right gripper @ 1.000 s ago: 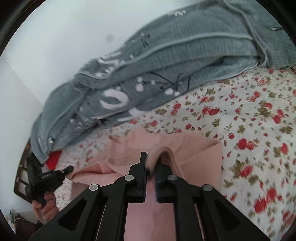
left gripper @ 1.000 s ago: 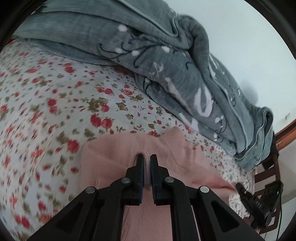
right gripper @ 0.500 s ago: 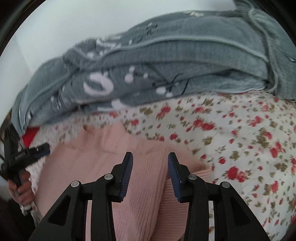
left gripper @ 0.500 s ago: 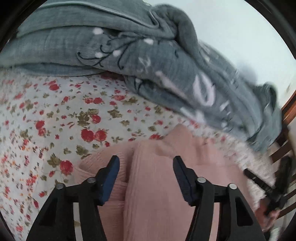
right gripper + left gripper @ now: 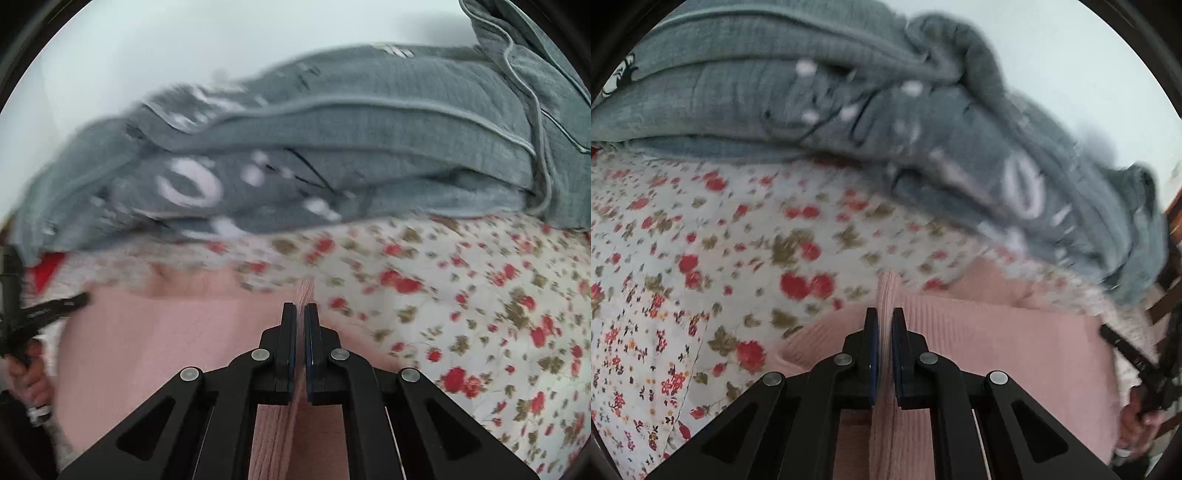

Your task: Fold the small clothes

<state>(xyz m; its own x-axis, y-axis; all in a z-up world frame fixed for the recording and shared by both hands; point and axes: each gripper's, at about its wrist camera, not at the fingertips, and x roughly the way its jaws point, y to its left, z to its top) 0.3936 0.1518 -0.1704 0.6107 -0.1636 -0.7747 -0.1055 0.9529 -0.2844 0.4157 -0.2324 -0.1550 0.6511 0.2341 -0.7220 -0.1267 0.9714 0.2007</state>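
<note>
The left gripper (image 5: pixel 884 321) was clamped on a pinched ridge of the pink knit garment (image 5: pixel 997 354), its pads pressed against the fabric fold that stood up between them. The right gripper (image 5: pixel 300 317) was likewise closed tight on another raised fold of the same garment (image 5: pixel 166 339), a thin strip of ribbed knit caught between its narrow jaws. The garment lay spread on the floral bedsheet (image 5: pixel 701 240), near the front edge of the bed and between the two grippers. Behind it, a rumpled grey blanket (image 5: pixel 369 140) with white markings was heaped against the pale wall (image 5: pixel 184 44). At the edge of each view, the other gripper appeared, gripped by a hand (image 5: pixel 29 373).
</note>
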